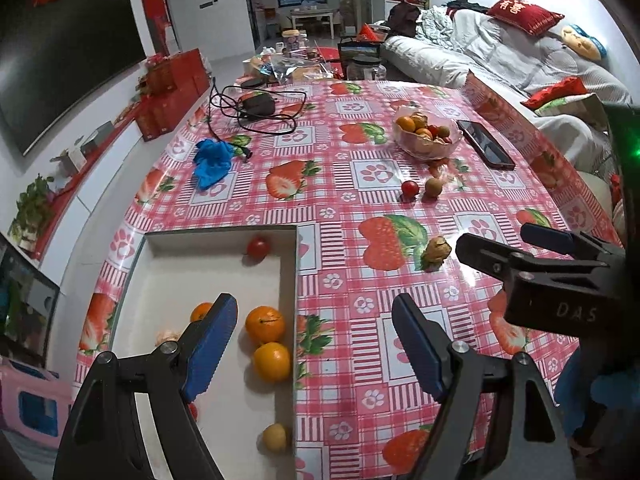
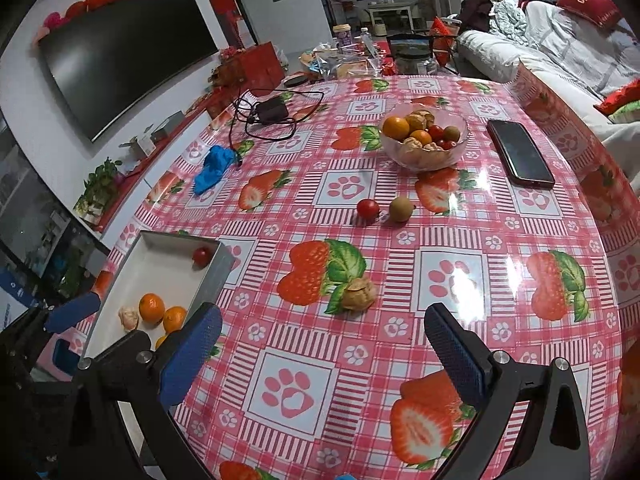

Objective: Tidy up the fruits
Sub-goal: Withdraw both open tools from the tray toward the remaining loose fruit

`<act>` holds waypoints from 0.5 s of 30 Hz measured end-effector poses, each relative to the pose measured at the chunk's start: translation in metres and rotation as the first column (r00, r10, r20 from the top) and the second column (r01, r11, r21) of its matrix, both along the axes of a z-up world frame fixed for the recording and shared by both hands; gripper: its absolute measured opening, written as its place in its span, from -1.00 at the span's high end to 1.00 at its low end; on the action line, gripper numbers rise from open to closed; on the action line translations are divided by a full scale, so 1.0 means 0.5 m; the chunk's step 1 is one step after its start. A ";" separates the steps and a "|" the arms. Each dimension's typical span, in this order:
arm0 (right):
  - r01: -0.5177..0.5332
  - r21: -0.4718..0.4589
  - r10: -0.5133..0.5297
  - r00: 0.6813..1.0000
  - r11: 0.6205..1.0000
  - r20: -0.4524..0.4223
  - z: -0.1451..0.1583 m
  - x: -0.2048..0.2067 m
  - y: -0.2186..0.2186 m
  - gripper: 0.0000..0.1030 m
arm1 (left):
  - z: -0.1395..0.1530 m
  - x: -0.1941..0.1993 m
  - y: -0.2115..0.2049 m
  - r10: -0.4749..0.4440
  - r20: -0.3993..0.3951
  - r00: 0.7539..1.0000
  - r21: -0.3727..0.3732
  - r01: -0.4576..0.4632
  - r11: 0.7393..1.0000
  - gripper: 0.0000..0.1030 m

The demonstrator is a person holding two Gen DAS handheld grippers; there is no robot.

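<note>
A white tray [image 1: 224, 236] at the table's near left holds two oranges [image 1: 265, 324], a cherry tomato [image 1: 257, 248] and a yellowish fruit [image 1: 275, 436]. My left gripper [image 1: 316, 348] hovers open over the tray's right wall with nothing between its fingers. Loose on the cloth lie a walnut-like fruit [image 2: 358, 294], a cherry tomato [image 2: 368, 208] and a small brown fruit [image 2: 400, 209]. A glass bowl [image 2: 400, 156] of mixed fruit stands farther back. My right gripper [image 2: 324, 356] is open and empty, just short of the walnut-like fruit.
A black phone [image 2: 520, 152] lies right of the bowl. A blue glove [image 2: 214, 168] and a charger with tangled cable [image 2: 272, 112] lie at the far left. Clutter fills the table's far end. A sofa runs along the right and a television hangs on the left wall.
</note>
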State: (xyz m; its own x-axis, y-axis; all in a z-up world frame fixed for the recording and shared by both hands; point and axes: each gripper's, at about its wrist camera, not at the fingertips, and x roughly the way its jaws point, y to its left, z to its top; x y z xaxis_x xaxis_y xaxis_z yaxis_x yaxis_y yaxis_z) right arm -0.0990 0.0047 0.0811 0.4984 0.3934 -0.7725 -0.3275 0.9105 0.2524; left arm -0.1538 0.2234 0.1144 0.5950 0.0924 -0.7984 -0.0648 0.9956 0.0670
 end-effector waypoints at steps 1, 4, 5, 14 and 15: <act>0.003 0.002 -0.003 1.000 1.000 -0.003 -0.002 0.003 -0.003 -0.98 | -0.002 0.004 -0.003 -0.002 -0.003 1.000 0.002 0.002 1.000 -0.60; 0.009 0.005 -0.009 1.000 1.000 -0.011 -0.007 0.011 -0.010 -0.97 | -0.008 0.012 -0.010 -0.007 -0.011 1.000 0.000 0.007 1.000 -0.60; 0.011 0.005 -0.011 1.000 1.000 -0.012 -0.008 0.014 -0.012 -0.97 | -0.011 0.016 -0.012 -0.010 -0.015 1.000 0.002 0.010 1.000 -0.60; 0.022 0.010 -0.021 0.999 1.000 -0.041 -0.029 0.047 -0.025 -0.98 | -0.032 0.043 -0.024 -0.018 -0.048 0.999 0.012 0.019 1.000 -0.60; 0.016 0.018 -0.016 0.999 1.000 -0.047 -0.033 0.053 -0.028 -0.97 | -0.031 0.047 -0.026 -0.022 -0.050 0.999 0.016 0.023 1.000 -0.60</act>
